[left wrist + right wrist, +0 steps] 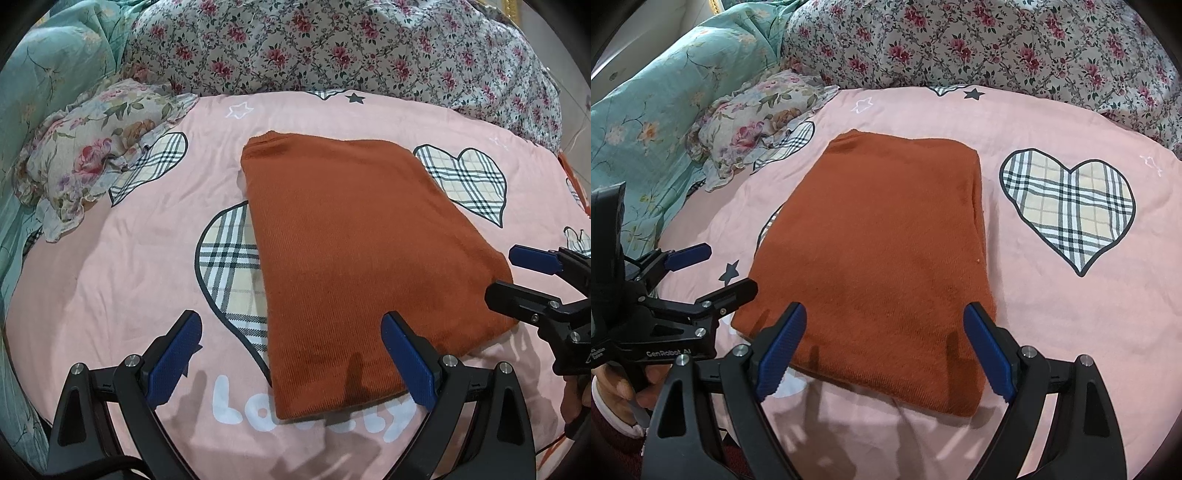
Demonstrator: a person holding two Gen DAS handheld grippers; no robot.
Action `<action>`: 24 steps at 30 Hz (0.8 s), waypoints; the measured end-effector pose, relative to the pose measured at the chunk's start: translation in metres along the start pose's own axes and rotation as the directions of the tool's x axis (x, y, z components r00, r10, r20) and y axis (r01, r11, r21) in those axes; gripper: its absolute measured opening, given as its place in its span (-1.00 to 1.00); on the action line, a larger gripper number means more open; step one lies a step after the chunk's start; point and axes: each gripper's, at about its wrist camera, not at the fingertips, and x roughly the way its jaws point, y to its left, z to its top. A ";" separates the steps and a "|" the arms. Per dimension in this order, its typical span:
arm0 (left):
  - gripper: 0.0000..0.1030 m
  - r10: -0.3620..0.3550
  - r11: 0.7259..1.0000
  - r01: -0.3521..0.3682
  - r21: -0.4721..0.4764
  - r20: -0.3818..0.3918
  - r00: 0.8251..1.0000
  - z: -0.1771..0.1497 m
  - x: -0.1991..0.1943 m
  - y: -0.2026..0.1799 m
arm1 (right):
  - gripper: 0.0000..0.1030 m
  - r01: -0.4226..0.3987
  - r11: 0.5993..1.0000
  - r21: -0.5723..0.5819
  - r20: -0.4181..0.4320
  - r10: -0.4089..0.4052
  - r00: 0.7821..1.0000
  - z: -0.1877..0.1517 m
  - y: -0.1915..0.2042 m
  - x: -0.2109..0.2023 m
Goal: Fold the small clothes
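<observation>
Both grippers wide open, empty, above folded rust garment.

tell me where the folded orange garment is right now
The folded orange garment lies flat mid-frame in both wrist views on the pink bedsheet, left of a plaid heart print.

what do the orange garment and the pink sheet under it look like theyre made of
Orange garment: looks like a soft ribbed knit, matte; fine parallel ribs run along it and its edges are slightly fuzzy. The fibre itself cannot be told.

Pink sheet: seems a thin, smooth woven fabric, possibly cotton, matte; it lies in shallow wrinkles, with flat printed plaid hearts and stars.
</observation>
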 end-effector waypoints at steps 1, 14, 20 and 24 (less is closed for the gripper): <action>0.90 0.001 1.000 -0.001 0.000 0.003 1.000 0.001 0.000 0.000 | 0.69 0.000 1.000 -0.001 0.002 0.000 1.000 0.001 0.000 0.000; 0.90 0.009 1.000 -0.009 -0.007 0.010 1.000 0.005 0.000 0.001 | 0.69 0.003 1.000 -0.001 0.009 -0.003 1.000 0.003 -0.002 -0.002; 0.90 0.008 1.000 -0.008 -0.016 0.017 1.000 0.007 0.002 0.004 | 0.69 0.013 1.000 0.008 0.011 -0.013 1.000 0.005 -0.006 0.000; 0.90 0.010 1.000 -0.009 -0.028 0.010 1.000 0.007 0.004 0.007 | 0.69 0.022 0.999 0.026 0.002 -0.022 1.000 0.005 -0.009 0.005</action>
